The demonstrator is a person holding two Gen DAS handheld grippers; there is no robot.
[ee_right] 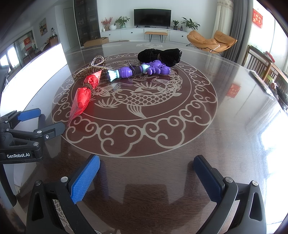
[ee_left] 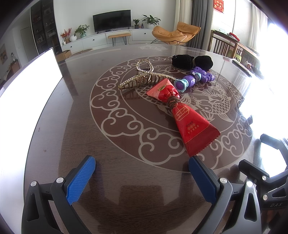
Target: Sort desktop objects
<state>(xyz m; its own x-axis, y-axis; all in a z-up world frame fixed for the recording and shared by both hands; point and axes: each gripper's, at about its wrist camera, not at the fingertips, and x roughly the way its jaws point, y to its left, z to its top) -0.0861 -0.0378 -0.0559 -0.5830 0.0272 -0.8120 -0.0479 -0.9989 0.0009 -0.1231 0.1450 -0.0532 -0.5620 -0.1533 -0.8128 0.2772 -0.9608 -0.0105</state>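
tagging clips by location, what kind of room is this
Most likely a home living and dining room: a wall-mounted TV over a low white cabinet with potted plants, an orange lounge chair, and a dark round table with a koi pattern.

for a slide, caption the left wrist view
Open left gripper faces red packet, hair claw, purple toy.

Ahead of my left jaws, on the tabletop (ee_left: 81,126), the packet (ee_left: 181,111) lies nearest, its near corner just before the right-hand jaw. Behind it lies the hair claw (ee_left: 144,79); to that claw's right, the toy (ee_left: 194,79), and behind the toy the pouch (ee_left: 192,62). From my right jaws, all four lie ahead and leftward, the packet (ee_right: 82,95) nearest.
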